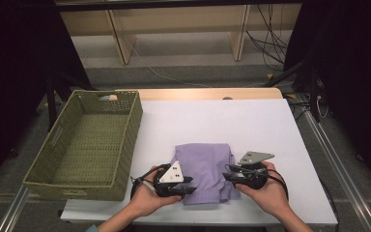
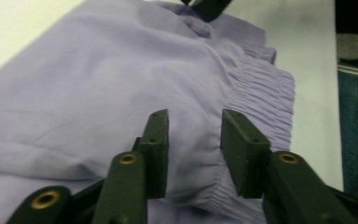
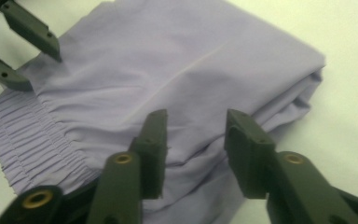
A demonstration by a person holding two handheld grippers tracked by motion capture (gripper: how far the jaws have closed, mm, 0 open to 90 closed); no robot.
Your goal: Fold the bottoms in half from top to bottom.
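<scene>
Even overhead light keeps the white surface (image 1: 251, 125) bright while the surroundings fall dark. Both gripper views look soft, the tongs' near ends blurred; faint shadows sit under the cloth (image 3: 168, 70).

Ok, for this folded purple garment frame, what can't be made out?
- High view: the near edge of the purple garment is covered by both hands and the left claw and right claw.
- Left and right gripper views: whether either claw's pads touch the cloth; the jaws stand apart above it.
- Right gripper view: the garment's underside folds, hidden by its top layer.
- High view: the basket floor near its front wall.
</scene>
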